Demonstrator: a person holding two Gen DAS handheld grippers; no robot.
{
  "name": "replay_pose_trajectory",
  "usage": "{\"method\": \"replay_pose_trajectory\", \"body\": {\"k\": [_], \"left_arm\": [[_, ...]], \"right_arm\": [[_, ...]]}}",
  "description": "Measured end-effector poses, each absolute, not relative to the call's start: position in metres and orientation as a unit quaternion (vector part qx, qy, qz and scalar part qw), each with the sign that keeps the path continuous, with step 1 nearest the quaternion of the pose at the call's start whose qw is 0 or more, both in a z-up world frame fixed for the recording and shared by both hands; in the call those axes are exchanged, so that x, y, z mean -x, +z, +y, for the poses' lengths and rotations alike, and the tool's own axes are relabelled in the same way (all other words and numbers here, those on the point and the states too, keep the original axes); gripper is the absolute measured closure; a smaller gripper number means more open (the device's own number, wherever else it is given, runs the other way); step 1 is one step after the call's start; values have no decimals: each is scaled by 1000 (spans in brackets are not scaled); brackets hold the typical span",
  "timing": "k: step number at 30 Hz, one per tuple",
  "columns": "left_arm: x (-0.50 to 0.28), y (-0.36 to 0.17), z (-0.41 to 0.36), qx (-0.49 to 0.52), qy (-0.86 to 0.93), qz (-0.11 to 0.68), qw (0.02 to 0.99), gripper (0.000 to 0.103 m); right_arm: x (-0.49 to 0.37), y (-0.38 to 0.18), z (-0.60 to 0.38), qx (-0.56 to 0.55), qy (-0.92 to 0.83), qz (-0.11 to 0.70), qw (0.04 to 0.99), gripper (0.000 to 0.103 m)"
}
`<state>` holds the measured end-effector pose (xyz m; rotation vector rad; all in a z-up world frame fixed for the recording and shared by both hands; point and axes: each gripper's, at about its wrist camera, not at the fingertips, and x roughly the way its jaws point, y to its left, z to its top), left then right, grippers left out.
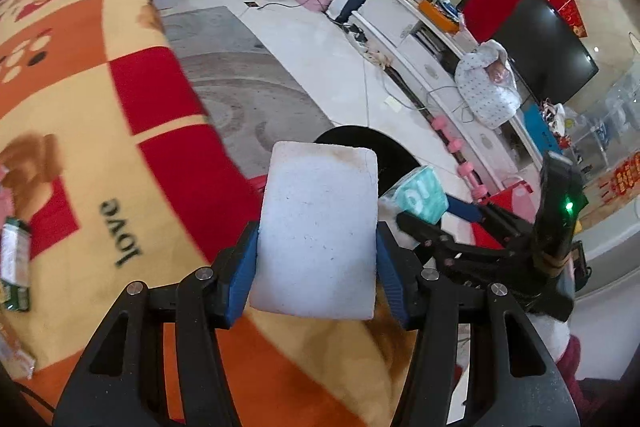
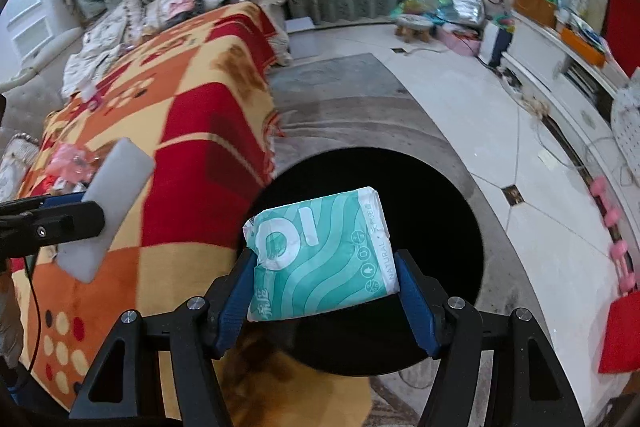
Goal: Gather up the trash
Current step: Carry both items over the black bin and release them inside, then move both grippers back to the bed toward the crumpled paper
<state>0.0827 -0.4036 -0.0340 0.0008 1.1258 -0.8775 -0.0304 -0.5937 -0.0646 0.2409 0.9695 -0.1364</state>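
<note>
White foam slab [image 1: 318, 231] sits clamped between the blue pads of your left gripper [image 1: 316, 247], jaws about halfway apart and pressing on its two long edges, so it stands up in the middle of the left wrist view. Off to the lower right of that view you can see your right gripper [image 2: 326, 263] doing the same thing with a teal tissue pack [image 2: 320, 255], pads squeezing both ends, jaws a bit wider. Looks to me like you grabbed both by their narrow sides so they'd drop clean.

In the right wrist view the tissue pack hangs right over the black bin [image 2: 440, 195] mouth, centre frame, while the foam slab shows at the left, over the blanket [image 2: 192, 131]. So I'd guess the pack goes in first.

More wrappers [image 1: 14, 259] lie on the blanket at the far left edge of the left view. Floor is pale tile with a grey rug [image 2: 360, 99], and a white TV cabinet [image 1: 404, 27] runs along the upper right.
</note>
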Motion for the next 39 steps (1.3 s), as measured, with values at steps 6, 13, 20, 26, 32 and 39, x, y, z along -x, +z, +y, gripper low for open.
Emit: {"method": "replay_pose_trajectory", "body": {"k": [6, 13, 20, 26, 32, 39], "left_arm": [[-85, -36, -427, 27, -431, 510, 744, 47], [-87, -40, -438, 38, -451, 515, 728, 42], [-91, -43, -413, 17, -412, 517, 750, 42], [-89, -45, -374, -10, -359, 501, 787, 42], [-86, -48, -334, -34, -310, 491, 814, 42], [-81, -48, -282, -35, -265, 486, 832, 42]], "right_arm": [[32, -76, -611, -135, -94, 469, 868, 34], [34, -75, -620, -152, -110, 459, 869, 24], [31, -72, -606, -143, -95, 461, 871, 24], [21, -68, -581, -129, -71, 460, 875, 24], [8, -59, -541, -110, -30, 459, 881, 24], [-9, -50, -484, -78, 26, 458, 885, 24]]}}
